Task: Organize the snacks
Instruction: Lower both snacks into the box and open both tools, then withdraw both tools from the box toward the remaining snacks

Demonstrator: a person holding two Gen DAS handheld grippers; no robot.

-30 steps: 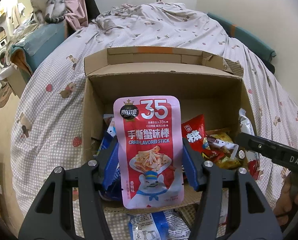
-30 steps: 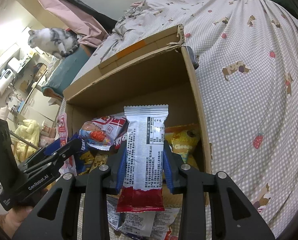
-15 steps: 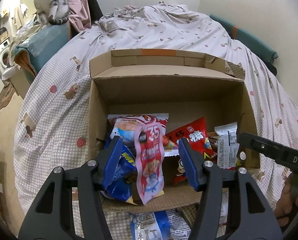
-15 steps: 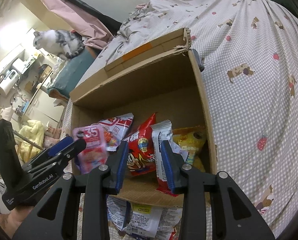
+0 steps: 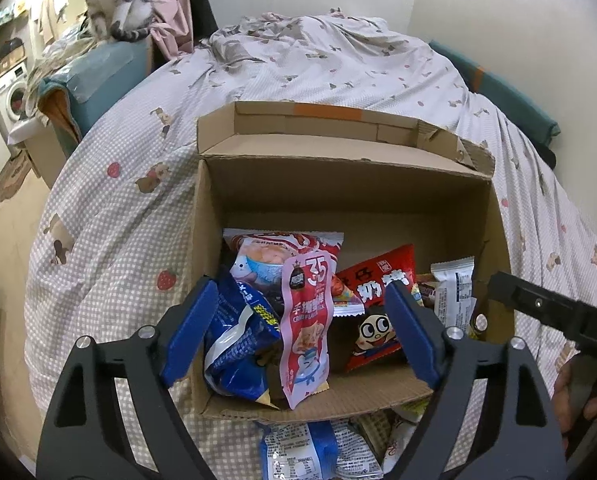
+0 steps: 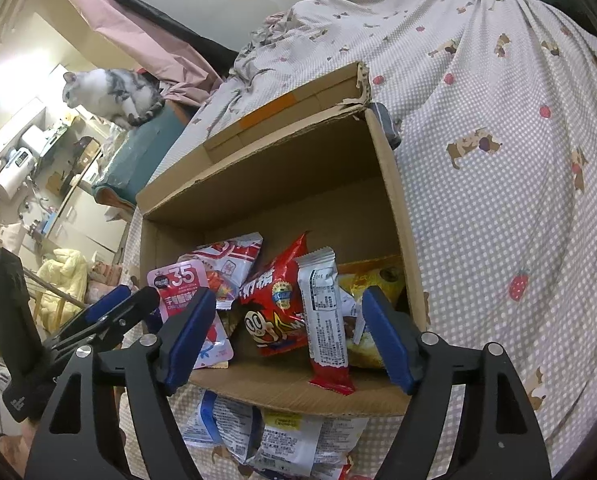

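Observation:
An open cardboard box (image 5: 338,184) (image 6: 394,200) lies on the bed and holds several snack packets. A pink crab-stick pouch (image 5: 306,328) (image 6: 182,284) leans at the box's front, free between the jaws of my open left gripper (image 5: 298,332). A white and red bar wrapper (image 6: 324,316) (image 5: 452,292) stands in the box, free between the jaws of my open right gripper (image 6: 286,332). A red packet with a cartoon face (image 5: 374,312) (image 6: 274,308) and a blue packet (image 5: 234,344) lie beside them.
More packets (image 5: 310,448) (image 6: 266,436) lie on the checked bedspread (image 5: 118,240) in front of the box. A grey and white cat (image 5: 110,0) (image 6: 110,96) sits on a teal cushion at the far left. The wall runs behind the bed.
Both grippers opened and drew back. The pink pouch and the white bar, held a second ago, dropped into the box.

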